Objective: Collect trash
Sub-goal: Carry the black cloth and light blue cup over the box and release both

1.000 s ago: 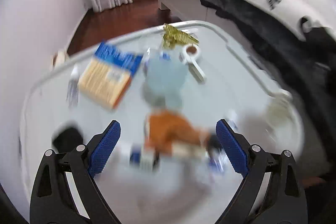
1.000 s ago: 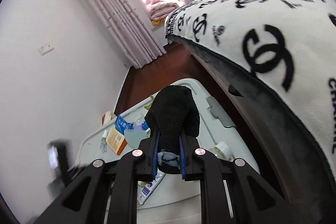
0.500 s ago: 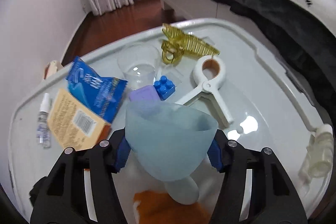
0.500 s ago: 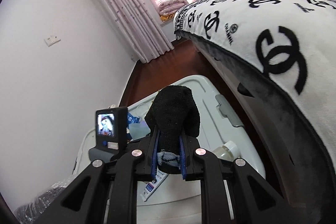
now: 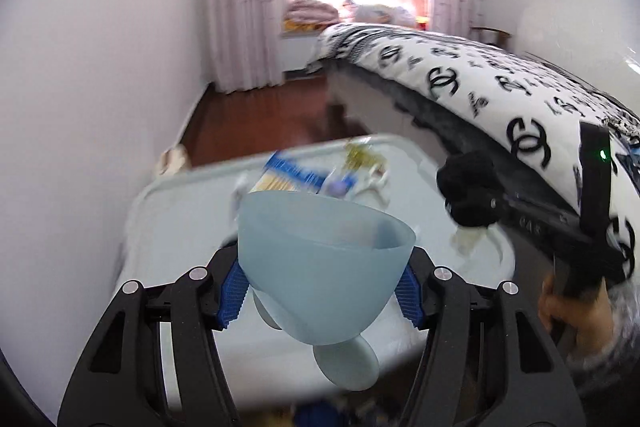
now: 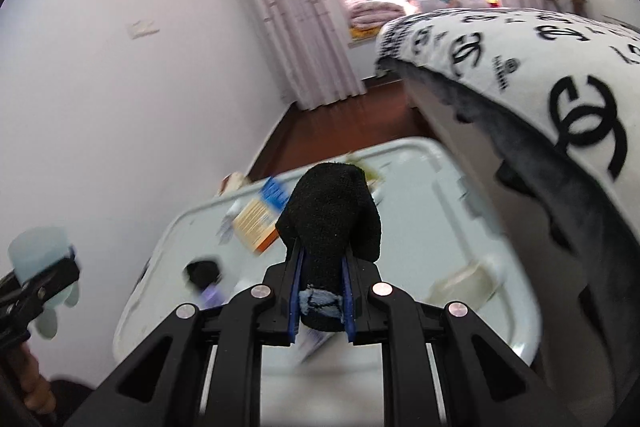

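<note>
The left tongs (image 5: 322, 293) are clamped on a pale blue cup (image 5: 324, 267), held in the air above the desk (image 5: 176, 211). The right tongs (image 6: 320, 301) are clamped on a black sock (image 6: 332, 219), also clear of the desk. Risk: the cup is smooth and tapered, gripped low on its wall, so a tilt or quick swing may let it slip. The soft sock may sag free. Remaining clutter on the desk is blurred.
</note>
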Demonstrator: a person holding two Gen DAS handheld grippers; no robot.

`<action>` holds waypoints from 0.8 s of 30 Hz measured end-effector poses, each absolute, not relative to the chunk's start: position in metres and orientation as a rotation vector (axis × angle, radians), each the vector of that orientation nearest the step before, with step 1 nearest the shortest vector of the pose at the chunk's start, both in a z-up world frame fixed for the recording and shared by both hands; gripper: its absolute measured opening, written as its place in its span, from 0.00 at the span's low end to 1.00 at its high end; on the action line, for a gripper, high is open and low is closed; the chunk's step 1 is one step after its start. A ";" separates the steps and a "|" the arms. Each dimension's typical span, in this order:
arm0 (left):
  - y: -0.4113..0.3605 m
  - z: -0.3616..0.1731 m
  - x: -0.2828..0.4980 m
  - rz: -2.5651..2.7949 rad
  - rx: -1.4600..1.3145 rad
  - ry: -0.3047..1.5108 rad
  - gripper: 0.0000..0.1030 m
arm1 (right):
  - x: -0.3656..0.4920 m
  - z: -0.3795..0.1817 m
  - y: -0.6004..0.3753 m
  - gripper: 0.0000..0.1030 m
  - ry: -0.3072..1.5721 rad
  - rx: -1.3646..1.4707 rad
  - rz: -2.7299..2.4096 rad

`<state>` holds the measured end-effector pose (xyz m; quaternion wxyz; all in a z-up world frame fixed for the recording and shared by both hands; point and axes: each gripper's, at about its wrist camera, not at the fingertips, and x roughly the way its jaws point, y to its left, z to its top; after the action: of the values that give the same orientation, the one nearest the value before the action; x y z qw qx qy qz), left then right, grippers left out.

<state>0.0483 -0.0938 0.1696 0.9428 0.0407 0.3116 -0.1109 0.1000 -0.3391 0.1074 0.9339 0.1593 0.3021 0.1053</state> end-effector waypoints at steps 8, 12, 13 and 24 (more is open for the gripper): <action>-0.038 0.011 -0.037 -0.100 -0.046 0.983 0.58 | -0.025 0.039 -0.260 0.16 0.819 0.300 0.332; -0.034 -0.024 -0.033 -0.121 -0.040 1.136 0.58 | -0.035 -0.003 -0.230 0.16 1.016 0.249 0.376; -0.035 -0.024 -0.033 -0.125 -0.034 1.134 0.58 | -0.034 -0.006 -0.225 0.16 1.035 0.221 0.380; -0.033 -0.048 -0.030 -0.062 0.016 1.252 0.83 | -0.030 -0.014 -0.214 0.55 1.071 0.190 0.342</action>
<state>-0.0297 -0.0326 -0.0478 0.8099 0.0075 0.5859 -0.0288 -0.0305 -0.2138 -0.0137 0.8420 0.0901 0.5068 0.1618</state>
